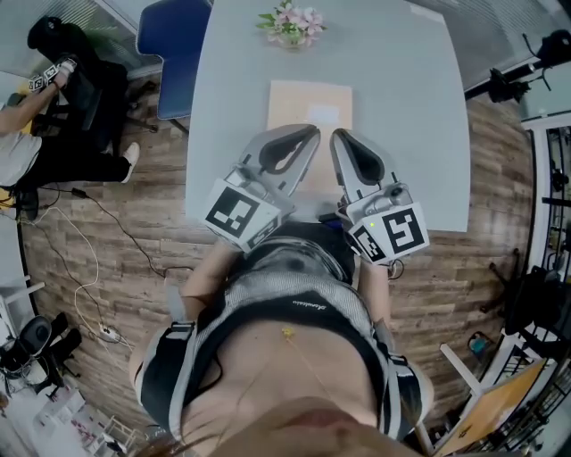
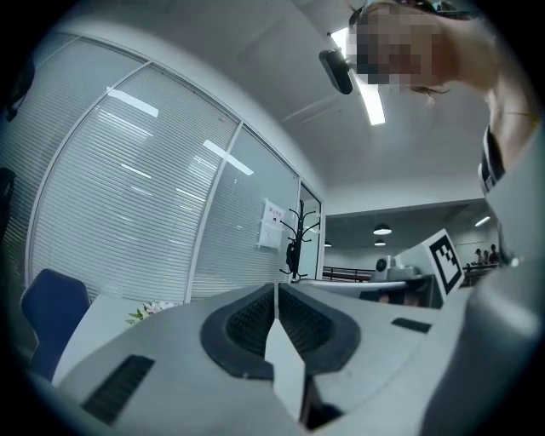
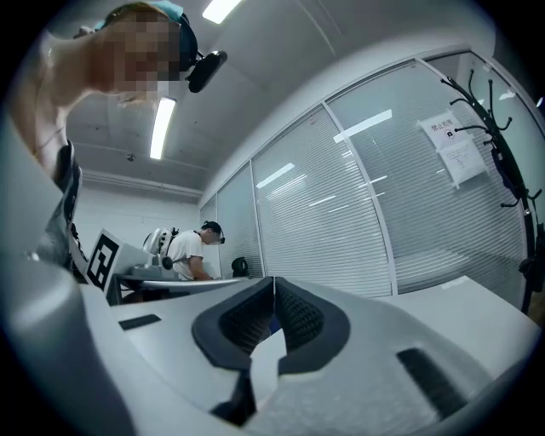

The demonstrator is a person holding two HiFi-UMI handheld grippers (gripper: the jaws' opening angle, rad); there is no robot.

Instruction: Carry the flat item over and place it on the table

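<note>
The flat tan item point(image 1: 310, 100) lies on the grey table point(image 1: 232, 89), in its middle. Both grippers are held level, side by side in front of the person's body, over the table's near edge. The tips of my left gripper point(image 1: 312, 134) and my right gripper point(image 1: 336, 136) overlap the item's near edge in the head view. Whether they touch it I cannot tell. In the left gripper view the left gripper point(image 2: 276, 289) is shut, pads together with nothing between them. My right gripper point(image 3: 273, 281) is shut the same way. The item is in neither gripper view.
A small bunch of pink flowers point(image 1: 291, 24) stands at the table's far edge. A blue chair point(image 1: 174, 54) stands at the far left corner. A seated person point(image 1: 36, 107) is at the left, with cables on the wooden floor. Glass partitions and a coat rack point(image 2: 298, 238) stand behind.
</note>
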